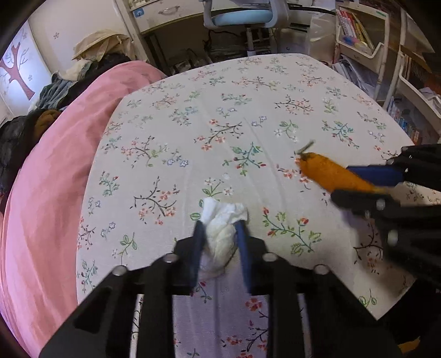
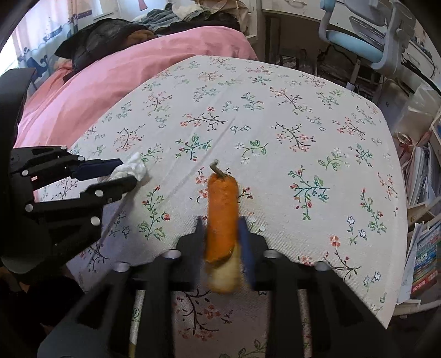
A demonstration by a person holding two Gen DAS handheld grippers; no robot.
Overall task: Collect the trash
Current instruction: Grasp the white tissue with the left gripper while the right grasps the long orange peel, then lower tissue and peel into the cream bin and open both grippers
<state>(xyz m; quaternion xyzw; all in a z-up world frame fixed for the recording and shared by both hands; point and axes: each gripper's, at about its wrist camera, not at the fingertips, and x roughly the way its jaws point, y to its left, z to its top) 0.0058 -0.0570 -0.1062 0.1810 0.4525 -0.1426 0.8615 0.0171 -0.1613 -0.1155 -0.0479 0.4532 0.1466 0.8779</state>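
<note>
A crumpled white tissue (image 1: 220,239) sits between the blue pads of my left gripper (image 1: 220,224), which is shut on it just above the floral tablecloth (image 1: 193,124). From the right wrist view, the left gripper (image 2: 128,171) shows at the left with the tissue (image 2: 135,165) sticking out past its tips. My right gripper (image 2: 220,220) is shut on a long orange peel piece (image 2: 222,198) with a green stem and a pale lower end. In the left wrist view the right gripper (image 1: 340,181) holds that orange piece (image 1: 319,168) at the right.
A pink bed cover (image 1: 55,165) with piled clothes (image 2: 115,33) borders the table on the left. Beyond the far edge stand a blue desk chair (image 1: 237,13) and a desk. Shelves with books (image 1: 358,33) stand along the right side.
</note>
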